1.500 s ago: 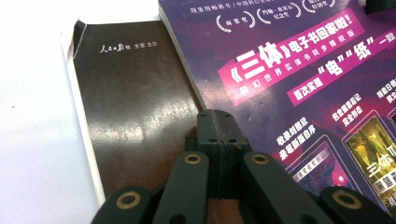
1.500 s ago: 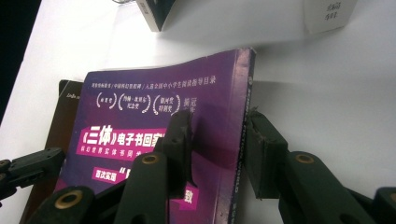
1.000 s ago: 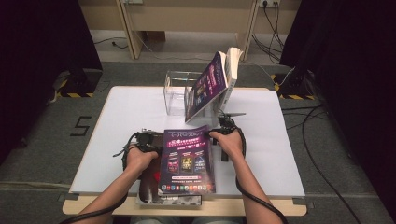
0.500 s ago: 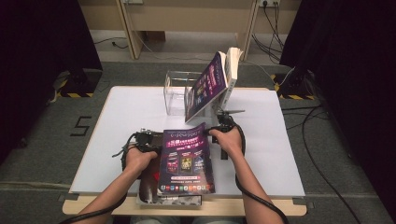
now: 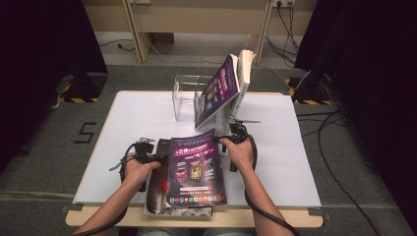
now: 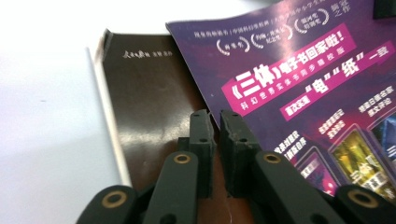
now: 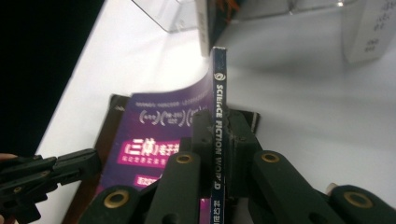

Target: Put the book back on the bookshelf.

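At the near edge of the table, both grippers are on the purple magazine (image 5: 194, 167).

The right gripper (image 7: 219, 135) is clamped on its spine, the left gripper (image 6: 216, 133) is pinched nearly closed at its left edge. It lies over a dark book (image 6: 149, 102), long axis running away toward the clear stand (image 5: 186, 96).
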`<state>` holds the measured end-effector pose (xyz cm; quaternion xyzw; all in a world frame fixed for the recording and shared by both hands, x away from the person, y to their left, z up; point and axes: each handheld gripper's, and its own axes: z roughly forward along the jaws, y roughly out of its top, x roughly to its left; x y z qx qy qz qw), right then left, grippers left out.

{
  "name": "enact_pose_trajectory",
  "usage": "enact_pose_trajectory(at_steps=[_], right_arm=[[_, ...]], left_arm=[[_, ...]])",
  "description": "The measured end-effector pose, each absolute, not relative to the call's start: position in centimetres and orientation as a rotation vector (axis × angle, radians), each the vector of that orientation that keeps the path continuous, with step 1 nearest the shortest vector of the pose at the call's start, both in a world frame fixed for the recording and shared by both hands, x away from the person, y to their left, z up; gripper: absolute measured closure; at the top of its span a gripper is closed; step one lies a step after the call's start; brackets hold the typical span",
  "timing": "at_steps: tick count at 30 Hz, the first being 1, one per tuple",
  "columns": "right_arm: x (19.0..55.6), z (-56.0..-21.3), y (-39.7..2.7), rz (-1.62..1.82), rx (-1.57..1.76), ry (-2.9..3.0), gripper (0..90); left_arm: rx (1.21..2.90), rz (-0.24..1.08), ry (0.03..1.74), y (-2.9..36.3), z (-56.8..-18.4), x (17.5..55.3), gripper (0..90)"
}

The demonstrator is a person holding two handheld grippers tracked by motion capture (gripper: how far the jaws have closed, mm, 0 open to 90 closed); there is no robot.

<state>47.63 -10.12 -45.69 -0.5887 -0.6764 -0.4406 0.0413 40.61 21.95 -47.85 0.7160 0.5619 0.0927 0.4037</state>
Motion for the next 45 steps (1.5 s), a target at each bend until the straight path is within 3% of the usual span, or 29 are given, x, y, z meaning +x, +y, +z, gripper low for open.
enact_pose_trajectory(at_steps=[13,16,23,26,45], right_arm=[[46.1,-43.4,-9.7,-1.585,-1.727,-2.082,84.8],[45.6,-42.6,-9.6,-1.647,-1.715,-2.084,84.8],[44.5,-41.1,-9.6,-1.804,-1.706,-2.068,84.8],[44.3,-40.5,-9.4,-1.837,-1.686,-2.083,84.8],[43.3,-36.7,-8.7,-2.041,-1.621,-2.091,84.8]], left_arm=[[1.645,0.400,1.398,25.9,-47.0,37.6,73.6],[1.593,0.443,1.414,26.7,-47.8,37.0,67.9],[1.556,0.554,1.442,27.9,-48.4,36.7,41.3],[1.558,0.554,1.462,27.8,-48.8,36.7,37.3],[1.563,0.653,1.460,28.0,-50.1,36.6,33.6]])
